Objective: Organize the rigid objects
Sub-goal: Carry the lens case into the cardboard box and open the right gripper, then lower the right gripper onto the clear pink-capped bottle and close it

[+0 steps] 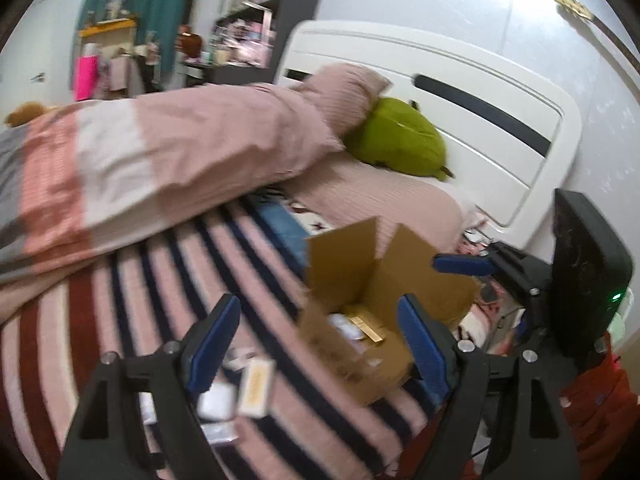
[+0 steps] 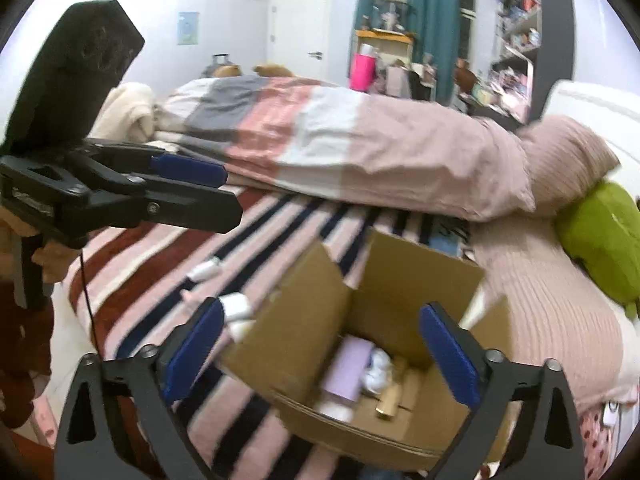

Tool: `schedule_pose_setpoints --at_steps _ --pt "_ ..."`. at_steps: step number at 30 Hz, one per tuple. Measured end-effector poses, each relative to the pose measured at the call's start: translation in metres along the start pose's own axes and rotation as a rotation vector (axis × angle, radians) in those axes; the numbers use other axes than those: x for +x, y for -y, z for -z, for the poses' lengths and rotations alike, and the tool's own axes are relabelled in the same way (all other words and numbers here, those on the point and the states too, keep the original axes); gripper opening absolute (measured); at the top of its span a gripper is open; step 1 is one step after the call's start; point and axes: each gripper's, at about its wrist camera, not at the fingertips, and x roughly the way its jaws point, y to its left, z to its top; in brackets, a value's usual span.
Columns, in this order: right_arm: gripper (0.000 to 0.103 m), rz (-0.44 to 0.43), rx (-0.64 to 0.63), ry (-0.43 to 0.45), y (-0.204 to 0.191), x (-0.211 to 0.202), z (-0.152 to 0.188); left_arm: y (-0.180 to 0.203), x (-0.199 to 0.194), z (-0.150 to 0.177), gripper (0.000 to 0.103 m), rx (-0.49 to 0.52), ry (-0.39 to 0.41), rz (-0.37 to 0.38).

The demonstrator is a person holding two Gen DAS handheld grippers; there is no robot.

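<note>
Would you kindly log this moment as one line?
left gripper open, empty | right gripper open over cardboard box | small items left on bed

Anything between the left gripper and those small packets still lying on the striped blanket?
Nothing visible. The left gripper is open and empty, and the gold-labelled packet and white packets lie uncovered on the striped blanket just below its fingers.

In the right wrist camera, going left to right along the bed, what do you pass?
Left gripper → small white items on the striped blanket → open cardboard box → green plush toy.
</note>
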Motion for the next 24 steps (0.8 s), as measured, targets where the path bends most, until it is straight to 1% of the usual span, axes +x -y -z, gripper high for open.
schedule_pose_setpoints --at_steps 3,5,6,7,9,11,13,16,18,19,20,21,22,23,24 --pt "0.102 -0.044 -0.039 0.005 -0.033 0.010 -0.018 -0.028 -0.027 0.018 0.080 -0.037 0.032 -0.072" --pt "0.102 -0.058 -0.071 0.032 -0.056 0.018 -0.025 -0.050 -0.044 0.034 0.081 -0.066 0.050 -0.118" --pt "0.102 -0.087 -0.095 0.024 -0.071 0.028 -0.028 -0.058 -0.050 0.041 0.081 -0.080 0.056 -0.137" --pt "0.102 -0.118 -0.108 0.005 -0.079 0.037 -0.029 -0.068 -0.055 0.050 0.081 -0.096 0.061 -0.160" --pt "0.102 -0.220 -0.125 -0.044 -0.096 0.060 -0.029 -0.084 -0.063 0.066 0.082 -0.121 0.064 -0.190" --pt "0.102 -0.280 -0.121 -0.098 -0.109 0.086 -0.022 -0.098 -0.066 0.084 0.082 -0.150 0.061 -0.213" --pt "0.102 -0.308 -0.114 -0.160 -0.118 0.116 -0.009 -0.111 -0.068 0.102 0.082 -0.181 0.055 -0.221" --pt "0.100 -0.305 -0.127 -0.240 -0.122 0.160 0.014 -0.128 -0.066 0.128 0.082 -0.231 0.038 -0.213" --pt "0.090 -0.287 -0.145 -0.291 -0.122 0.188 0.027 -0.137 -0.066 0.140 0.082 -0.251 0.028 -0.210" --pt "0.075 -0.280 -0.147 -0.324 -0.119 0.201 0.034 -0.139 -0.066 0.146 0.082 -0.260 0.025 -0.211" --pt "0.067 -0.284 -0.148 -0.352 -0.118 0.210 0.038 -0.141 -0.066 0.151 0.082 -0.269 0.020 -0.214" --pt "0.066 -0.293 -0.155 -0.385 -0.118 0.224 0.043 -0.144 -0.065 0.157 0.082 -0.278 0.012 -0.217" --pt "0.066 -0.298 -0.163 -0.398 -0.118 0.231 0.046 -0.146 -0.065 0.161 0.082 -0.285 0.007 -0.221" --pt "0.062 -0.309 -0.171 -0.401 -0.116 0.234 0.047 -0.147 -0.065 0.164 0.082 -0.290 0.004 -0.223" --pt "0.058 -0.337 -0.175 -0.406 -0.117 0.235 0.046 -0.148 -0.065 0.166 0.082 -0.295 0.000 -0.225"
